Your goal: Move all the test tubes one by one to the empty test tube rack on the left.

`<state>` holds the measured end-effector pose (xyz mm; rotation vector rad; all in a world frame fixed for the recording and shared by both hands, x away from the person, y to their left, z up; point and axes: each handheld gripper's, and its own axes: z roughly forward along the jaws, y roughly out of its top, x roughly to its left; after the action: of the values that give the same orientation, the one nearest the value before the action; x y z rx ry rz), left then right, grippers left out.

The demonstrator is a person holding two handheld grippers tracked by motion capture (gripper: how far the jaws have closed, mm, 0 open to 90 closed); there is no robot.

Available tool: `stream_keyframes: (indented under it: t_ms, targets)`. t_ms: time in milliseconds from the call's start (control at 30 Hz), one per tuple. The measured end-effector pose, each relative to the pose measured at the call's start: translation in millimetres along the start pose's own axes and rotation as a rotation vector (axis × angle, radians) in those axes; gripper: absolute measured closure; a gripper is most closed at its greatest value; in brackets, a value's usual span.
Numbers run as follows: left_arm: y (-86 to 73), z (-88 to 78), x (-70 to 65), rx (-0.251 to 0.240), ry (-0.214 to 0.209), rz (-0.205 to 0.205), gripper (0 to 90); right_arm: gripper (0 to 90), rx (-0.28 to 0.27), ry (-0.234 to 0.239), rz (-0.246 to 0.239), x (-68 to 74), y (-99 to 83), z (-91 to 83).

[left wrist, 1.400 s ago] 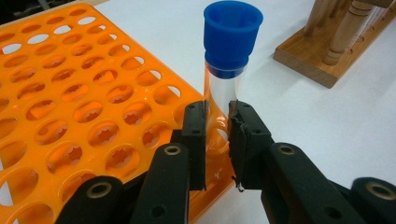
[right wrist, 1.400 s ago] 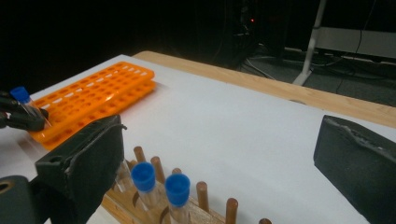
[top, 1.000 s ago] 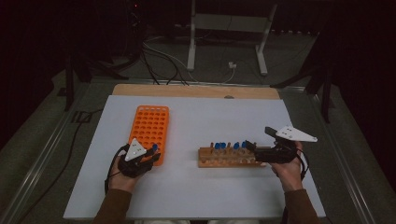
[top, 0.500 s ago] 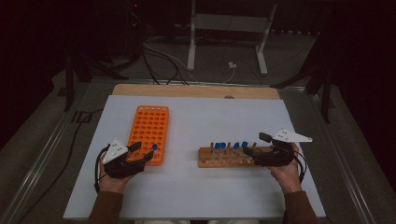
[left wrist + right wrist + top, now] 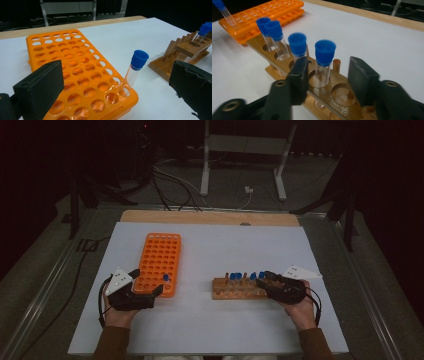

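One blue-capped tube already stands in a corner hole of the orange rack, at the end nearest the person. It leans a little, its long axis running from the hole up to the cap, tipped away from the rack toward the wooden stand. The left gripper sits just off that corner; its jaws have just been opening and now stand wide apart with nothing gripped, clear of the tube on both sides.

Four capped tubes remain in the wooden stand, upright or close to it, caps up, so most of the moving is yet to do. The right gripper is at the stand's near end. Its jaws have just been closing around the nearest tube, which stands between them. Both pads look to be just clear of the glass, though the blur makes contact hard to rule out.
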<state>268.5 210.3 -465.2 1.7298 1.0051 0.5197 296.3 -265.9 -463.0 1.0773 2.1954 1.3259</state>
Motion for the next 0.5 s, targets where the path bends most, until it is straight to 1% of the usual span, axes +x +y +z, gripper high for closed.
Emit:
stream_keyframes:
  t_ms: [133,300,433,500]
  targets:
    - [-1.3,1.0,0.7,0.002,0.005,-0.001,0.6,60.6,-0.013,-0.006,-0.013,2.2,-0.7,1.2]
    - [-1.9,2.4,0.2,0.011,0.014,0.003,0.6,69.3,-0.019,-0.027,-0.055,6.5,-2.0,2.1]
    - [-2.1,2.7,0.0,0.012,0.029,0.008,0.6,69.8,-0.027,-0.030,-0.066,8.7,-2.5,3.7]
    - [-2.3,2.8,0.6,0.014,0.030,0.008,0.6,71.5,-0.029,-0.034,-0.068,9.7,-2.7,4.4]
